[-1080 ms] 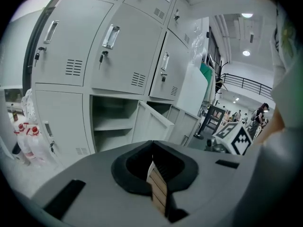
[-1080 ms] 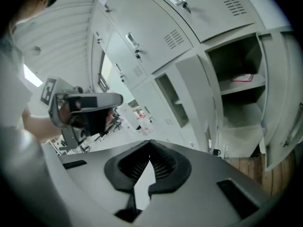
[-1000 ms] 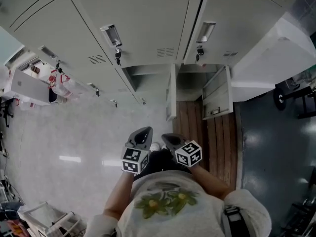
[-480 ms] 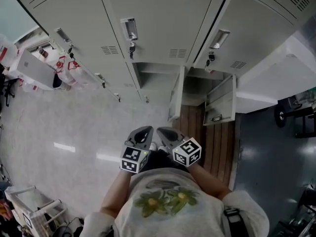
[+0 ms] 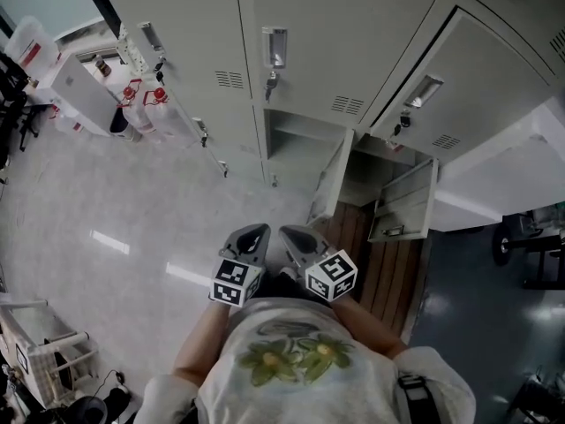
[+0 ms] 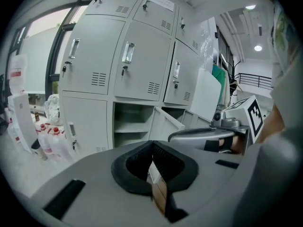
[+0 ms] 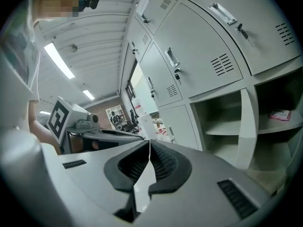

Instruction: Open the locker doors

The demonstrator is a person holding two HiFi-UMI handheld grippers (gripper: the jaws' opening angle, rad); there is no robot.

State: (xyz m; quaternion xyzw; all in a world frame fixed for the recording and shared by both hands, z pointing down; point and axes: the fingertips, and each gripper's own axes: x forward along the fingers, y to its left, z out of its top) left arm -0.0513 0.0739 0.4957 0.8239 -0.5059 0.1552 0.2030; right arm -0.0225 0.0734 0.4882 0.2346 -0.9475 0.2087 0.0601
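Near the chest, left gripper (image 5: 251, 237) and right gripper (image 5: 297, 238) are hovering clenched, empty, seemingly between reaches; at one o'clock, two locker doors (image 5: 332, 182) are hanging open.

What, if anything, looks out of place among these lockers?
Nothing looks damaged or spilled. The one thing that stands out is that the left lower door and the right lower door hang open, while the upper doors above them are shut.

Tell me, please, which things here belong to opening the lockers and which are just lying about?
Job:
closed locker doors
two open lower doors
left claw and right claw, both shut, empty

Lying about:
red-capped bottles
white wire rack
barbell
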